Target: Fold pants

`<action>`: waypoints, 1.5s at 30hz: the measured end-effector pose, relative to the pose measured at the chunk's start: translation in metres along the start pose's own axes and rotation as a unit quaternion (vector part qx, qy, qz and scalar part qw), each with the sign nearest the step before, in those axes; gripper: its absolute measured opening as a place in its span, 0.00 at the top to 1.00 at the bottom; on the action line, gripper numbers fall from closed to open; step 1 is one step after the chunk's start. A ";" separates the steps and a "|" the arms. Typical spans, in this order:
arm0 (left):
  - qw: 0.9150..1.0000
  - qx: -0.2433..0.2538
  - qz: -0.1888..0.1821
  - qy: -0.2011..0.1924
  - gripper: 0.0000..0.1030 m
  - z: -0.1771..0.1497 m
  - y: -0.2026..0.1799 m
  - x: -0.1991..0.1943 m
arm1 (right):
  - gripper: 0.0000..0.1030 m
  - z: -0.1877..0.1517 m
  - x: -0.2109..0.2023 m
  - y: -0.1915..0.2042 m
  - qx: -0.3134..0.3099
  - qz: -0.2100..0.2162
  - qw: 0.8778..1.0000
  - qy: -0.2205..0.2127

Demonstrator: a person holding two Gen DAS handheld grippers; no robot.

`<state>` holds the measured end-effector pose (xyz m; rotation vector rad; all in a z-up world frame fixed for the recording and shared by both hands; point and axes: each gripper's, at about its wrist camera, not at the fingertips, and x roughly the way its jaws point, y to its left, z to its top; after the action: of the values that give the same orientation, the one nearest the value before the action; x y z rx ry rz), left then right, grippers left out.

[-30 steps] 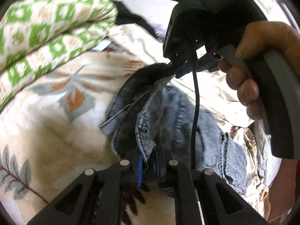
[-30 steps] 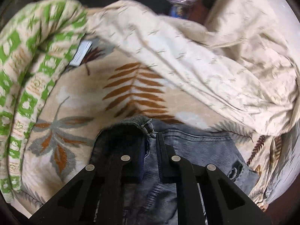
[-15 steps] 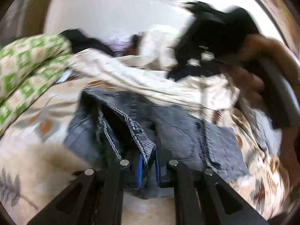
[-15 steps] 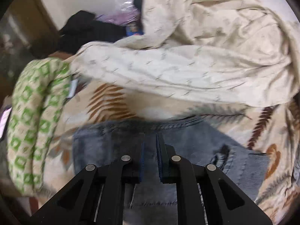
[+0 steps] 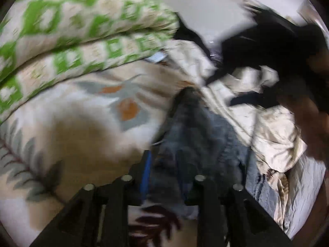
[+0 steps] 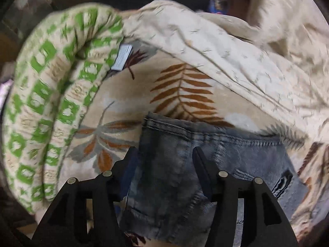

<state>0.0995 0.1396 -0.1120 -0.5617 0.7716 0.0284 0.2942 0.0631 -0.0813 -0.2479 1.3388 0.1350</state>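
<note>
Left wrist view, blurred: left gripper (image 5: pixel 164 171), black fingers with blue pads, spread apart with jeans cloth lying between them, not pinched as far as the blur allows; jeans (image 5: pixel 193 135), grey-blue denim, bunched in a ridge running away from the fingers, lying on a leaf-print blanket (image 5: pixel 82 119) in cream, grey and orange; green-and-cream quilt (image 5: pixel 67 33), rolled in two folds, at upper left, resting on the blanket; cream sheet (image 5: pixel 265 127), crumpled, to the right of the jeans and touching them; right gripper (image 5: pixel 277 47), a black blurred shape at upper right above the sheet, its fingers not readable here; hand (image 5: pixel 308 121) at the right edge, holding that gripper.

Right wrist view: right gripper (image 6: pixel 164 156), fingers wide apart, straddling the jeans with no grip on them; jeans (image 6: pixel 205 164), lying flat on the blanket, stitched hem edge farthest from the fingers, a dark belt loop or tab near the right side; leaf-print blanket (image 6: pixel 181 88) with a brown fern leaf just past the hem; green-and-cream quilt (image 6: pixel 51 103), rolled along the left; white label (image 6: pixel 122 57) beside the quilt's edge; cream sheet (image 6: pixel 236 51), heaped across the top and right, overhanging the blanket.
</note>
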 end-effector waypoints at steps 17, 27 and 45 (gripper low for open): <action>0.998 -0.021 -0.034 0.054 0.76 -0.006 -0.003 0.047 | 0.37 0.034 0.100 0.060 -0.069 -0.196 0.971 0.120; 0.999 0.024 -0.040 0.025 0.82 -0.011 -0.025 0.034 | 0.86 0.006 0.065 0.025 -0.078 -0.177 0.977 0.085; 0.966 0.224 -0.093 -0.091 0.83 -0.034 -0.115 -0.022 | 0.88 -0.049 -0.057 -0.090 0.029 -0.041 0.996 -0.072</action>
<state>0.0870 0.0287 -0.0633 -0.1944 0.5199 -0.2599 0.2566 -0.0340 -0.0271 -0.2400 1.1865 0.0446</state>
